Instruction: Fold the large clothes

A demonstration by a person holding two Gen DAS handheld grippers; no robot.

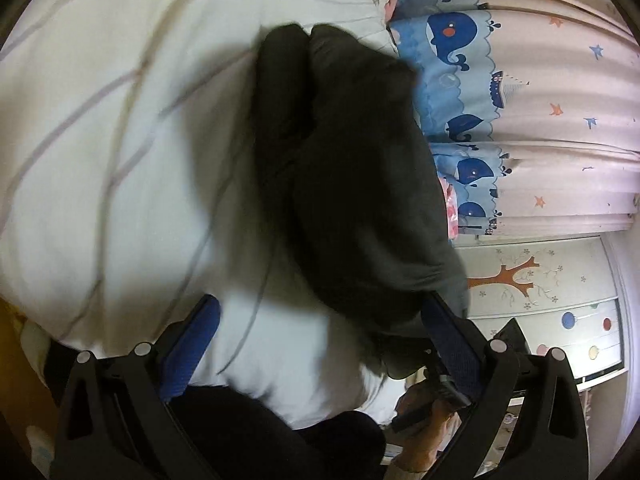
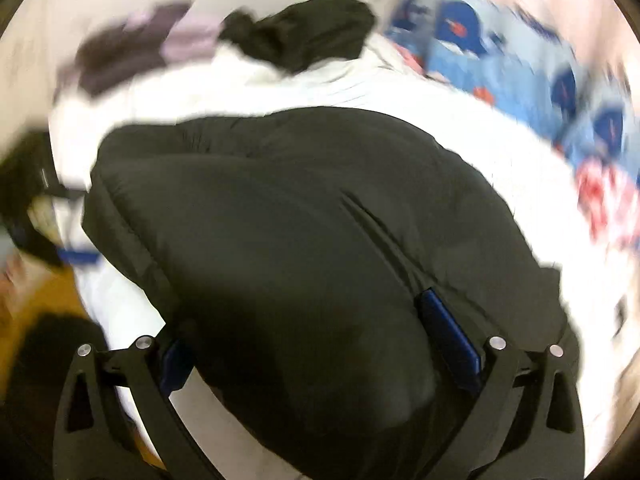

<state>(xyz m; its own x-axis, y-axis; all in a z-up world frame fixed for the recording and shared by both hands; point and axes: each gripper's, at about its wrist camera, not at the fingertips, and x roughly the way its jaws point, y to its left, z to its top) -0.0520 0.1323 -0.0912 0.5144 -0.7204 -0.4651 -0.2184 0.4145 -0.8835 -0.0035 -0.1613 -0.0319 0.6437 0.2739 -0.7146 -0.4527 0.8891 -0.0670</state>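
Observation:
A large dark green-black garment (image 1: 352,184) lies on a white bed (image 1: 120,128). In the left wrist view my left gripper (image 1: 320,320) is open, its blue-padded fingers (image 1: 192,344) wide apart; a fold of the garment drapes over the right finger. In the right wrist view the same garment (image 2: 300,220) fills the middle, spread on the bed. My right gripper (image 2: 316,328) stands wide open over it, with cloth bunched between the fingers (image 2: 448,340) and covering the left pad. Both views are blurred by motion.
A whale-print curtain (image 1: 460,80) hangs at the bed's far side. A cupboard with a tree picture (image 1: 540,280) stands to the right. More dark and purple clothes (image 2: 224,40) are piled at the bed's far end. Orange floor (image 2: 44,312) shows at lower left.

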